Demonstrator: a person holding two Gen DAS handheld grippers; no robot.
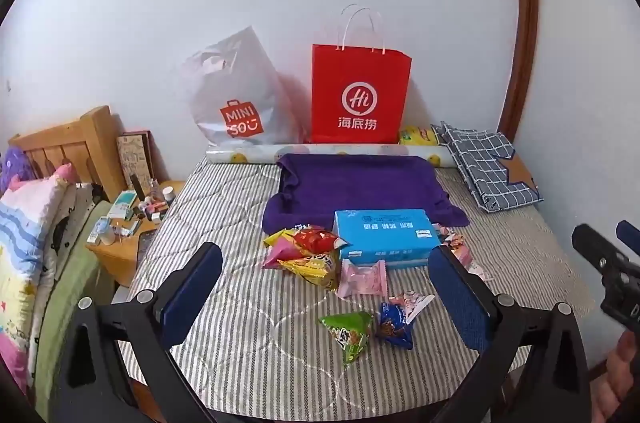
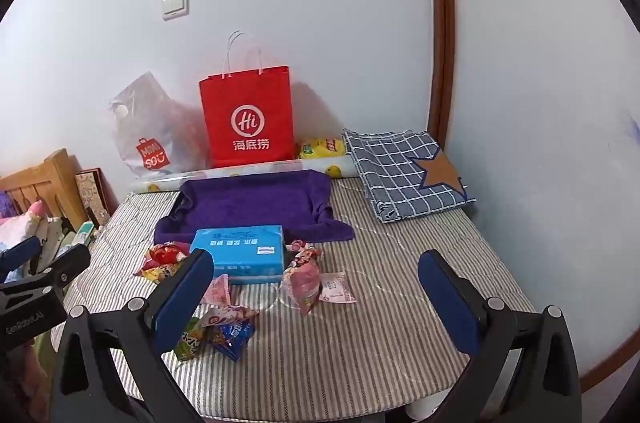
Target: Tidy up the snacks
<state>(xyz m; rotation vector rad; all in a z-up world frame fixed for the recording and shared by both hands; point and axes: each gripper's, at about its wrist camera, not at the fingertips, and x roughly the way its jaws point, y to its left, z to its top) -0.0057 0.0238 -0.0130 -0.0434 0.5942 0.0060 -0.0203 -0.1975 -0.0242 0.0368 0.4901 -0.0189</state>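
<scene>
Snacks lie loose on the striped bed (image 1: 240, 363), around a blue tissue box (image 1: 384, 235). Left to right: red-yellow packet pile (image 1: 308, 251) left of the box, green packet (image 1: 348, 333) and blue packet (image 1: 394, 325) nearest, pink ones right of the box. Left gripper (image 1: 326, 297) has its jaws spread wide, empty, green/blue packets just ahead and below, so likely first pick. Right gripper (image 2: 316, 299) also wide apart, empty, pink packet (image 2: 304, 277) ahead.
</scene>
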